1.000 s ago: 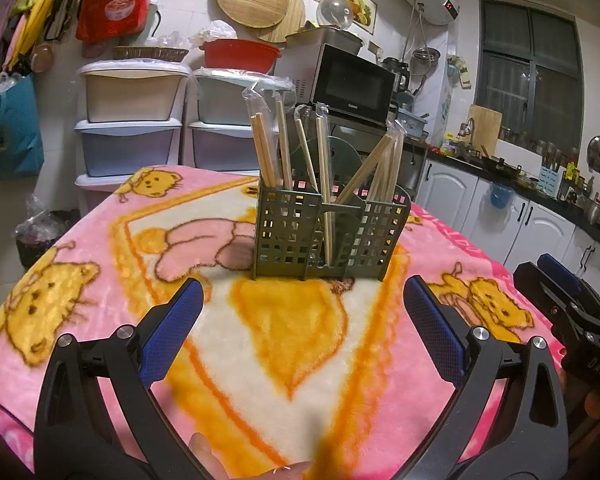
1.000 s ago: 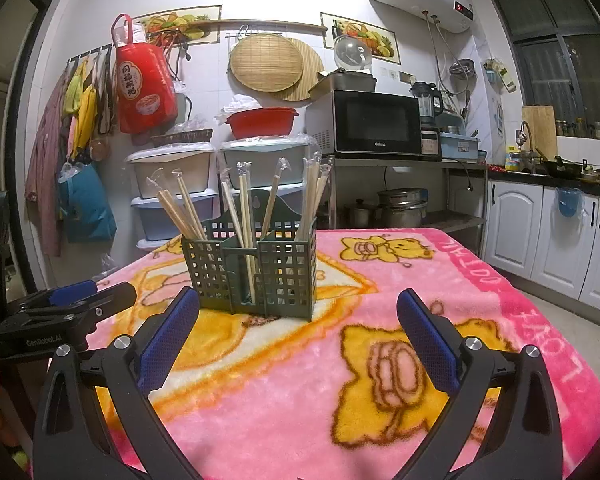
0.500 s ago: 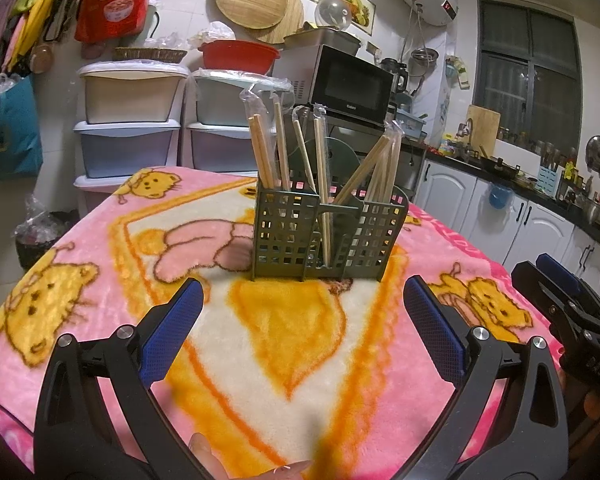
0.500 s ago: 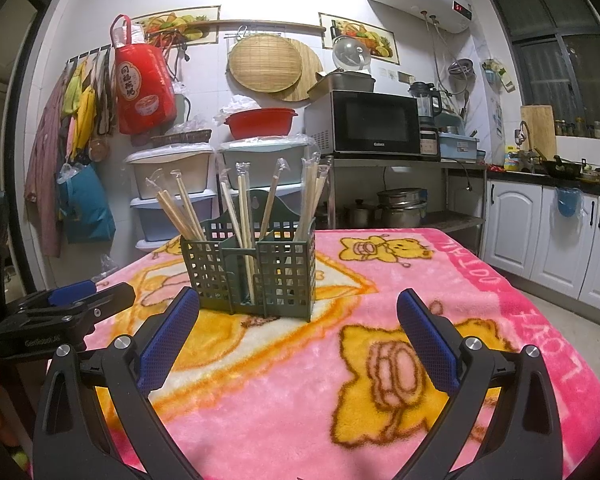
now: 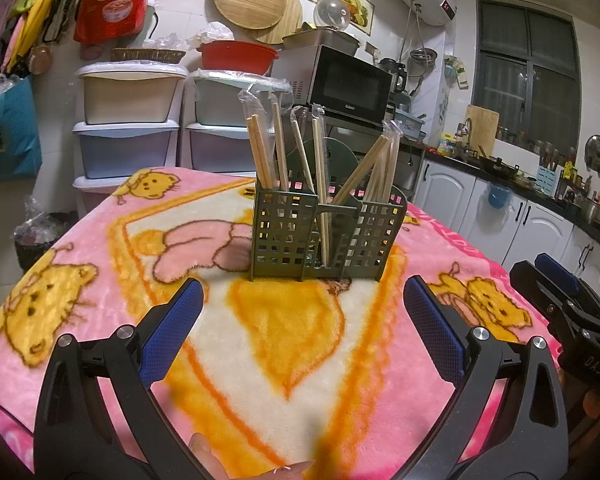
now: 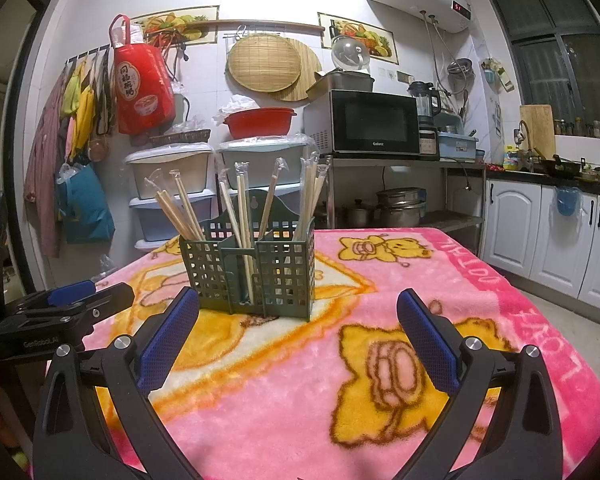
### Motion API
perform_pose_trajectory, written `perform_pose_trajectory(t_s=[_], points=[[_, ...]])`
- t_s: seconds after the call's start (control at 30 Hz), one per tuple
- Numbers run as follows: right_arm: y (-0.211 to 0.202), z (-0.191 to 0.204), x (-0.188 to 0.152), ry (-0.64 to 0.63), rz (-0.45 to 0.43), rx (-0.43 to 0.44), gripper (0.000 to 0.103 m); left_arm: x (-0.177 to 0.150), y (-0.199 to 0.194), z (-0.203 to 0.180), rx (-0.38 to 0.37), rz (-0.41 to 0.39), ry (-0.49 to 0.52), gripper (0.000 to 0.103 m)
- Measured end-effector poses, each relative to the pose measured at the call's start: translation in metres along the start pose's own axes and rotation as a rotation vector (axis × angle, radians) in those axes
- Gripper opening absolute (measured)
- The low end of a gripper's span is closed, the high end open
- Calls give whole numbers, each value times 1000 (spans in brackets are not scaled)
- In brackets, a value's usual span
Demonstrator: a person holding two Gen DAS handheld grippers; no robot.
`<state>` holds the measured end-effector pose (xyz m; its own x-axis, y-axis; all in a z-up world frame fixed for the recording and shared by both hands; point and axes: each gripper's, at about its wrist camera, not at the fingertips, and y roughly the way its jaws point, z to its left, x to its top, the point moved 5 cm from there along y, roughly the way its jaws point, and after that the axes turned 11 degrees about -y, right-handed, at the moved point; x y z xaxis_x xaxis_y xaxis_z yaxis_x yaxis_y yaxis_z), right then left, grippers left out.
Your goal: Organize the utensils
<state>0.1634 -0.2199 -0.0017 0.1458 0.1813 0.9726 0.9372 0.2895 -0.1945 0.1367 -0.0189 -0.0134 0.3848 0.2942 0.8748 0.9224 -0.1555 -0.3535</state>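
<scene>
Claws left [image 5: 302, 312] and right [image 6: 298, 318] hover level, spread wide, apparently short of the caddy [image 6: 248, 270].

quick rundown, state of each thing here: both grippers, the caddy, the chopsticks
left gripper: open, empty, above the blanket
right gripper: open, empty
green caddy: upright on the blanket
chopsticks: in plastic sleeves, standing tilted in the caddy's compartments
</scene>
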Motion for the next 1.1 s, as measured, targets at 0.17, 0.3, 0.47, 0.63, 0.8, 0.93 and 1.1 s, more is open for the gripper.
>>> perform_pose_trajectory(t_s=[0.17, 0.3, 0.47, 0.63, 0.8, 0.93, 1.1], points=[[0, 0, 0, 0, 0, 0, 96, 0, 0, 0, -1, 2, -2, 92], [0, 0, 0, 0, 0, -1, 96, -1, 0, -1, -4, 1, -2, 92], [-2, -4, -1, 3, -2, -15, 96, -5, 3, -5, 0, 17, -7, 92], [-1, -9, -1, 12, 9, -31, 96, -5, 3, -2, 15, 22, -28, 92], [-2, -13, -1, 21, 17, -42, 96, -2, 1, 3, 42, 14, -36, 92], [-1, -16, -3, 29, 30, -51, 96, -1, 0, 2, 55, 9, -33, 92], [14, -47, -6, 68, 131, -92, 96, 15, 11, 31, 140, 61, -95, 92]])
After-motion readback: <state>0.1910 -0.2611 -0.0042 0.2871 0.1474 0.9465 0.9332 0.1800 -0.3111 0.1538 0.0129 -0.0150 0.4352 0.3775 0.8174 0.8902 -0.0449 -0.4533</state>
